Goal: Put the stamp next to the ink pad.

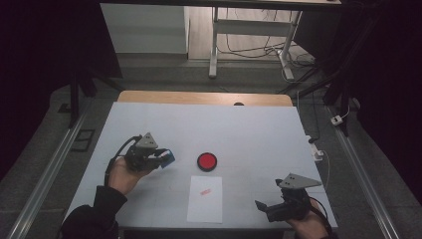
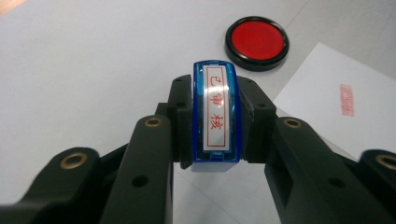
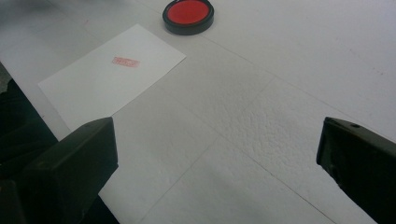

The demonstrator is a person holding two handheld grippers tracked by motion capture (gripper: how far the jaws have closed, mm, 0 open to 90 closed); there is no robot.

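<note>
black fingers [image 2: 154,140] of the left gripper [image 2: 215,116] are nearest to the camera, and they pinch a blue stamp [image 2: 216,114] at its two sides. its long axis runs along the fingers, away from the hand, and its white label with red characters faces up to the camera. the stamp is held above the table [image 1: 149,124], left of the red ink pad [image 1: 206,161] and near it. the paper [image 1: 205,199] lies just in front of the pad and already carries one red mark [image 1: 205,191]. i judge the next move goes to the right, toward pad or paper, and the left hand is much nearer to both. the right gripper [image 1: 271,209] hovers low at the near right corner, its fingers [image 3: 70,163] spread wide with nothing between them.
</note>
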